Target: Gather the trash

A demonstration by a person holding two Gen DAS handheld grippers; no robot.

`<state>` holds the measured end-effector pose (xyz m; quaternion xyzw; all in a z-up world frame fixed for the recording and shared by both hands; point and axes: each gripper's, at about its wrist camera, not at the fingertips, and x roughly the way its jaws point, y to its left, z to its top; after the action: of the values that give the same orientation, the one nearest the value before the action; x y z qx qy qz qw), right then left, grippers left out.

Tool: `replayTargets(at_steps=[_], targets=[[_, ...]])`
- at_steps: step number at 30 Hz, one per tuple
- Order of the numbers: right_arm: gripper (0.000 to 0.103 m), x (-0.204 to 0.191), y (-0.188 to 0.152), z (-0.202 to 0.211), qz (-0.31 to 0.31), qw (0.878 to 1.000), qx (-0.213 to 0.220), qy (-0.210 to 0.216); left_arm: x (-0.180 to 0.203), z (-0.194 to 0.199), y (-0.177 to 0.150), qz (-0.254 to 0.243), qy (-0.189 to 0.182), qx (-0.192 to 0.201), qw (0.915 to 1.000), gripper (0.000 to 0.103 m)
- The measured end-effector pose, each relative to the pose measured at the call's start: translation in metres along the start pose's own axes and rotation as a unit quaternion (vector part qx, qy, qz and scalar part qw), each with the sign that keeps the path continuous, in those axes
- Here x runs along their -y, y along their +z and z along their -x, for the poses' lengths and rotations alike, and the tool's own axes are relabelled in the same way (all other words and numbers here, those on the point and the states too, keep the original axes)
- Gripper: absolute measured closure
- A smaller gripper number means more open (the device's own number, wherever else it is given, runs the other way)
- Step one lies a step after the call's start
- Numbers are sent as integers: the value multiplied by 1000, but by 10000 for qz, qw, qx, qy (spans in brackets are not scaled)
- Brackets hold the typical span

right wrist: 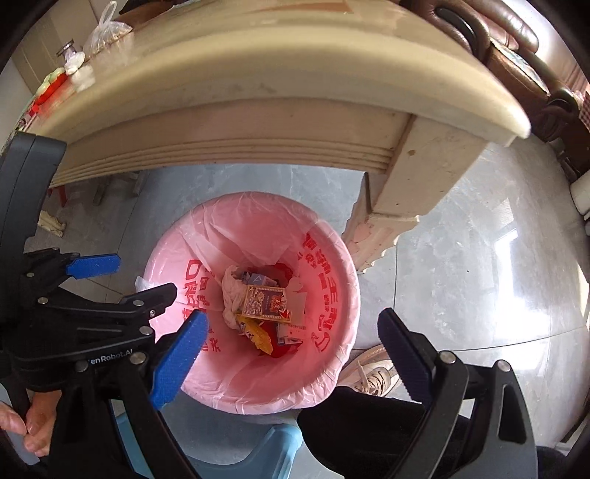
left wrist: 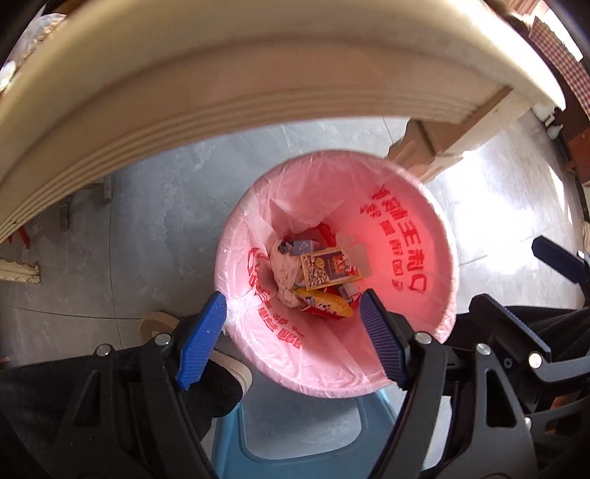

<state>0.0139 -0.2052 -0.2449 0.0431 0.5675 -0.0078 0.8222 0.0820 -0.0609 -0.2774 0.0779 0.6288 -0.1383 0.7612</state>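
A bin with a pink liner printed with red characters stands on the floor below both grippers. At its bottom lie a gold printed box, a crumpled white tissue, a yellow wrapper and other scraps. My left gripper hangs high over the bin, open, with nothing between its blue pads. My right gripper is also above the bin, open and empty. Each gripper shows in the other's view: the right gripper on the right, the left gripper on the left.
A cream table with a moulded edge overhangs the far side of the bin, its leg standing close at the right. A blue plastic stool sits under the near rim. A pale shoe is beside the bin. A plastic bag lies on the table.
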Motion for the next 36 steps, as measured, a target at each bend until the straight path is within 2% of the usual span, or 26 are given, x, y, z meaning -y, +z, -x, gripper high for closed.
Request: replayTargets(at_steps=[5, 8, 12, 14, 17, 18, 19, 23, 26, 30, 32, 36], targets=[[12, 2, -4, 55, -141, 9978, 616, -217, 6, 53, -6, 211, 93, 616, 9978, 30], [12, -4, -3, 96, -70, 9916, 1191, -500, 9, 93, -9, 318, 215, 1102, 9932, 30], [8, -15, -2, 151, -11, 9789, 1904, -738, 10, 152, -16, 441, 422, 1809, 9816, 29], [7, -19, -3, 176, -54, 9727, 2220, -677, 8, 182, -20, 526, 564, 2151, 9735, 23], [7, -29, -4, 213, -110, 9652, 2549, -570, 4, 224, -28, 607, 762, 2637, 9597, 21], [7, -34, -4, 224, -111, 9625, 2650, -565, 3, 237, -31, 644, 874, 2754, 9552, 17], [7, -40, -5, 235, -89, 9596, 2756, -567, 1, 249, -34, 695, 997, 2827, 9515, 13], [7, -60, -11, 276, 26, 9454, 3175, -733, -4, 288, -48, 724, 1268, 3151, 9378, 9], [7, -75, -20, 302, 55, 9352, 3427, -888, -10, 312, -61, 774, 1273, 3323, 9313, 8], [7, -89, -33, 323, 38, 9264, 3621, -1032, -18, 328, -72, 865, 1191, 3347, 9308, 7], [7, -91, -37, 329, 7, 9258, 3648, -995, -21, 332, -79, 928, 1179, 3398, 9285, 7], [7, -94, -44, 333, -32, 9279, 3617, -901, -27, 334, -85, 1012, 957, 3325, 9327, 7]])
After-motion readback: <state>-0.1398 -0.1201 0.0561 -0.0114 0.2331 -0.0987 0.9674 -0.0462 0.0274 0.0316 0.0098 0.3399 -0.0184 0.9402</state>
